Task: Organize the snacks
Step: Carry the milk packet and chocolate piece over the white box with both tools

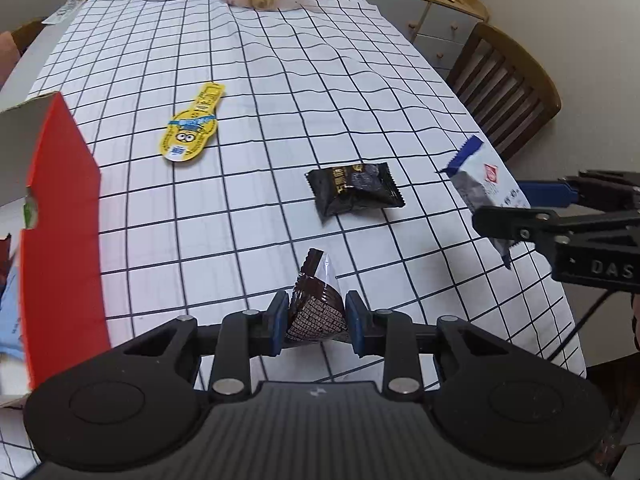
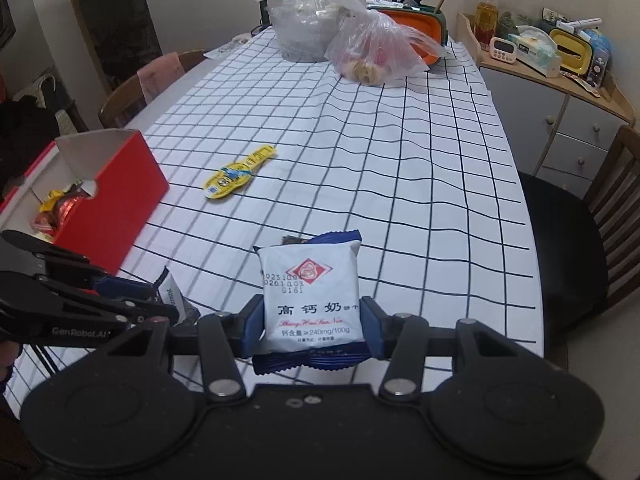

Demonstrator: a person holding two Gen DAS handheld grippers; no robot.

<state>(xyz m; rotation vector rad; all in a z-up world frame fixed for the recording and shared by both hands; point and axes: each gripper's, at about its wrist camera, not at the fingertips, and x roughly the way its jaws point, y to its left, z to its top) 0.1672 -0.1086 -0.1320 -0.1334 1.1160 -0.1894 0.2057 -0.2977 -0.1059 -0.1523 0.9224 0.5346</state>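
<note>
My left gripper (image 1: 317, 322) is shut on a dark brown snack packet (image 1: 316, 308) and holds it above the checked tablecloth. My right gripper (image 2: 314, 326) is shut on a white and blue biscuit packet (image 2: 312, 292); that packet also shows at the right of the left wrist view (image 1: 486, 184). A black snack packet (image 1: 354, 192) lies on the cloth ahead of the left gripper. A yellow cartoon snack packet (image 1: 192, 128) lies farther left, also in the right wrist view (image 2: 240, 172). An open red box (image 2: 108, 196) with several snacks inside stands at the left (image 1: 60, 240).
Two plastic bags (image 2: 376, 48) and an orange container (image 2: 416, 20) stand at the table's far end. Wooden chairs (image 1: 508, 88) stand at the right and far left (image 2: 132, 92). A cabinet (image 2: 560, 92) with clutter is at the back right.
</note>
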